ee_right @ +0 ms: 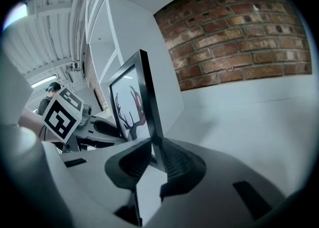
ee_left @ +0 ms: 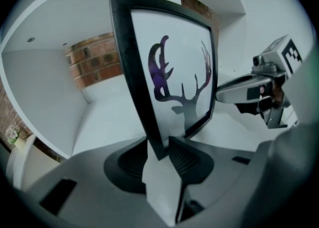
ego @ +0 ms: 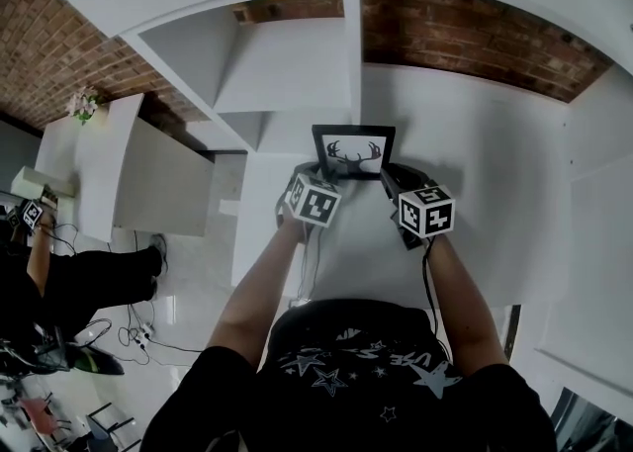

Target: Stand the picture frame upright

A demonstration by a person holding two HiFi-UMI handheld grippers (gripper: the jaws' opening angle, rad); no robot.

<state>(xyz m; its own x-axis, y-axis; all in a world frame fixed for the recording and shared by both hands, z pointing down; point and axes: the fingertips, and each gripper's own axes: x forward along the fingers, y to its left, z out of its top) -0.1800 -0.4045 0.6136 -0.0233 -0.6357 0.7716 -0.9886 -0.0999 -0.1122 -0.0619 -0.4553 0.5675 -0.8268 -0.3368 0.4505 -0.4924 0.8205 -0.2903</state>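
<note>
picture frame (ego: pixel 353 151) upright, edges in left gripper (ee_left: pixel 158 148), right gripper (ee_right: pixel 155 153) jaws

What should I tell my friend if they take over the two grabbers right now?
Left gripper: shut on a lower corner of the picture frame.
Right gripper: shut on the frame's opposite lower edge.
Frame: upright, antler picture facing you, at the white shelf; whether its base rests there is unclear.
Done: frame is up.
Left: settle it so it stands alone, then probably release one gripper at a time.
</note>
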